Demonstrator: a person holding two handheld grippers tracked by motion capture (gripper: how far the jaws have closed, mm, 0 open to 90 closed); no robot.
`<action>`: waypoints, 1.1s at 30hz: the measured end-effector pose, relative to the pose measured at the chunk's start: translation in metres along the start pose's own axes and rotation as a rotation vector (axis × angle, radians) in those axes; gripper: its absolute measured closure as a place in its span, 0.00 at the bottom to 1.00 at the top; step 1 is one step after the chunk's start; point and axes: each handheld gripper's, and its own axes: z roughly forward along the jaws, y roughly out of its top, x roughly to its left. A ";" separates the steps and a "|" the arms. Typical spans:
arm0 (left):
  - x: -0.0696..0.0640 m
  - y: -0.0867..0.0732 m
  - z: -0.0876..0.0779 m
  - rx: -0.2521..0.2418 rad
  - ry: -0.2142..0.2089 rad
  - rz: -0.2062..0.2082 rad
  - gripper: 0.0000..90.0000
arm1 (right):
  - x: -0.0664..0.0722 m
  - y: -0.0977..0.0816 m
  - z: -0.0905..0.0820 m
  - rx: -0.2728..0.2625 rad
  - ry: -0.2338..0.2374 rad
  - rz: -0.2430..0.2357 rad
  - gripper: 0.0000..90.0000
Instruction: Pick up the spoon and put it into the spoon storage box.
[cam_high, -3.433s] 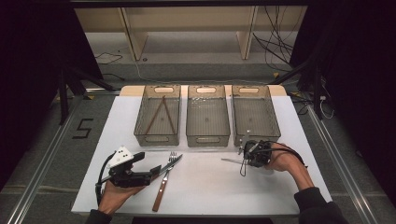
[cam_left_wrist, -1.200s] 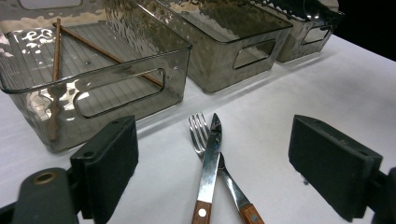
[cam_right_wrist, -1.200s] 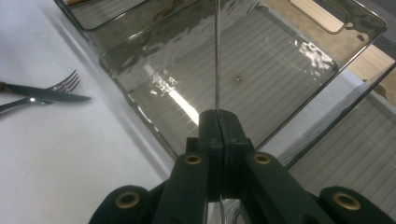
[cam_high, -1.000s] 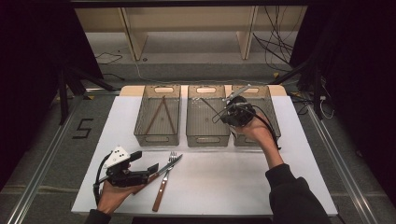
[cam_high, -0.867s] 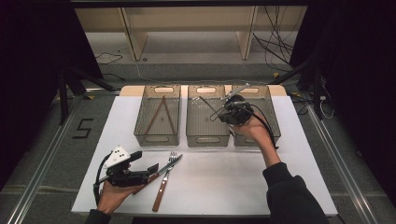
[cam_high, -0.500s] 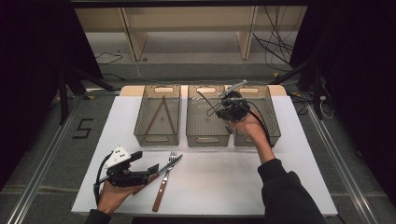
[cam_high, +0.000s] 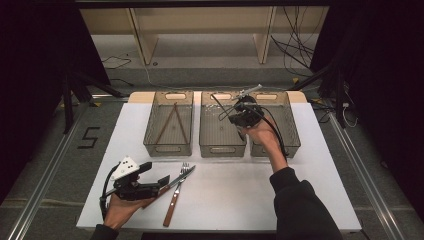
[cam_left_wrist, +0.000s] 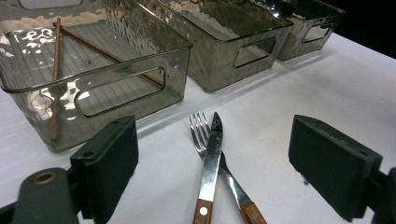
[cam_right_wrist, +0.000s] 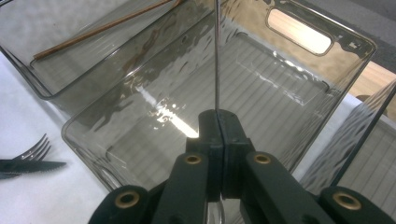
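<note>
Steel utensil clamped edge-on in our right claw, hanging over the middle bin for sorting. Left claw gapes empty around knife and fork at 7 o'clock.

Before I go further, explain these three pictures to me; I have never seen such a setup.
A person sits at a white table and holds a hand-operated gripper in each hand. The high view looks down from above; the other two come from cameras riding on each gripper. Three clear bins stand in a row: the left bin holds two chopsticks. A fork and a knife lie on the table in front of the open left gripper. The right gripper, shut on a thin metal utensil seen edge-on, hangs over the middle bin.
</note>
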 end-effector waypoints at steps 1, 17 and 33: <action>0.000 0.000 0.000 0.001 0.000 0.001 0.17 | 0.000 0.000 0.001 -0.001 -0.002 0.000 1.00; 0.000 0.000 0.000 0.001 0.000 0.001 0.17 | -0.001 -0.003 0.014 0.017 -0.009 0.010 1.00; 0.000 0.000 0.000 0.002 -0.001 -0.001 0.17 | -0.001 -0.006 0.022 0.024 0.004 0.029 0.90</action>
